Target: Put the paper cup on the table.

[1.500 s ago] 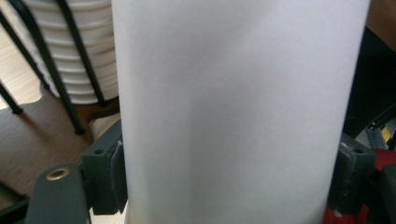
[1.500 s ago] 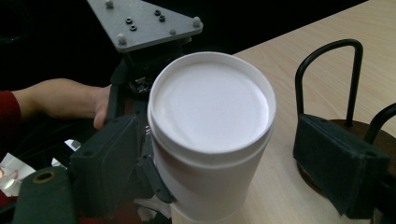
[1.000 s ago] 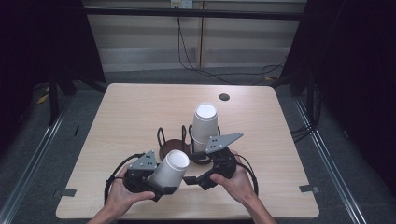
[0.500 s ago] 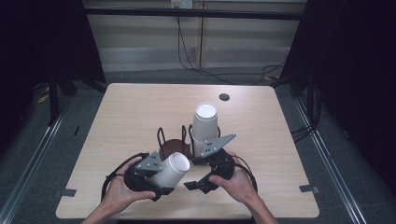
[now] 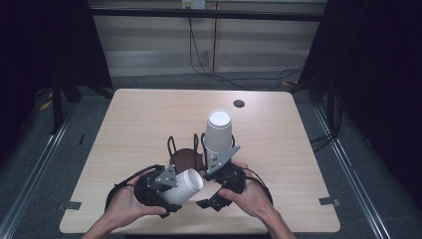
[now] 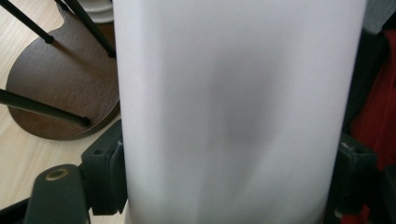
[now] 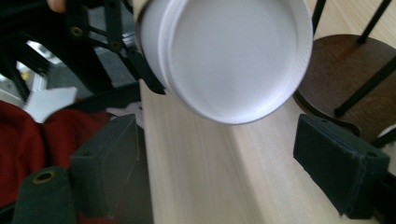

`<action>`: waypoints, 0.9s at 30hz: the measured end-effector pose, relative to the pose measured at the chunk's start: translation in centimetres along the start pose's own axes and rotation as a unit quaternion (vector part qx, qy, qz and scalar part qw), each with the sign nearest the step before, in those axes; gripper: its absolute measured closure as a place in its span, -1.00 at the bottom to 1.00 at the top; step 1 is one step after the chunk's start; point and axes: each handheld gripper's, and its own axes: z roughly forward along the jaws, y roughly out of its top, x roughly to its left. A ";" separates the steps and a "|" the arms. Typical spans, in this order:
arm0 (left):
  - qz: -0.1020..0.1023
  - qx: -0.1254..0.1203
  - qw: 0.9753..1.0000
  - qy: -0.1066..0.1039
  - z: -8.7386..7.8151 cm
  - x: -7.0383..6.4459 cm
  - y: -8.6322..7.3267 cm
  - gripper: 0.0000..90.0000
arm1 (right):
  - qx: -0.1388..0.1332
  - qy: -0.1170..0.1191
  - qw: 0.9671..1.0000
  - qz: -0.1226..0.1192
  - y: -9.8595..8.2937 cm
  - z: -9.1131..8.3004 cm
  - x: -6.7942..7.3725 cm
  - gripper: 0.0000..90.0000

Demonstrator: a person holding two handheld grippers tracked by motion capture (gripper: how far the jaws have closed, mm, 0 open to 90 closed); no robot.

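Note:
My left gripper (image 5: 171,191) is shut on a white paper cup (image 5: 185,186), which lies tilted with its closed end toward the right. In the left gripper view the cup (image 6: 233,112) is squeezed between both pads (image 6: 105,172). My right gripper (image 5: 207,187) stands open just right of the cup. In the right gripper view the cup's round end (image 7: 229,56) hangs above and between the open jaws without touching them. A wire cup holder with a brown base (image 5: 186,157) stands just behind, with an upside-down stack of white cups (image 5: 219,132) in its right slot.
The holder's brown base (image 6: 60,88) and black wires sit close to the upper left in the left gripper view, and the base (image 7: 345,79) is at the right in the right gripper view. A dark cable hole (image 5: 239,103) marks the table's far side. The front table edge is close under both hands.
The cup in my left gripper has tipped further onto its side and come a little nearer the front edge. My right gripper has dropped slightly toward it.

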 end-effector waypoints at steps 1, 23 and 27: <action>-0.002 0.002 1.000 -0.002 0.1 0.0 0.0 -0.57 | 0.009 0.001 1.000 -0.002 0.1 0.2 0.0 -0.69; 0.057 0.085 0.995 0.003 1.6 -0.7 2.8 -0.58 | 0.083 0.005 0.996 -0.012 0.5 0.9 -0.6 -0.68; 0.067 0.092 0.993 -0.011 1.7 -0.9 2.8 -0.58 | 0.096 0.021 0.995 -0.015 0.8 1.5 -0.5 -0.67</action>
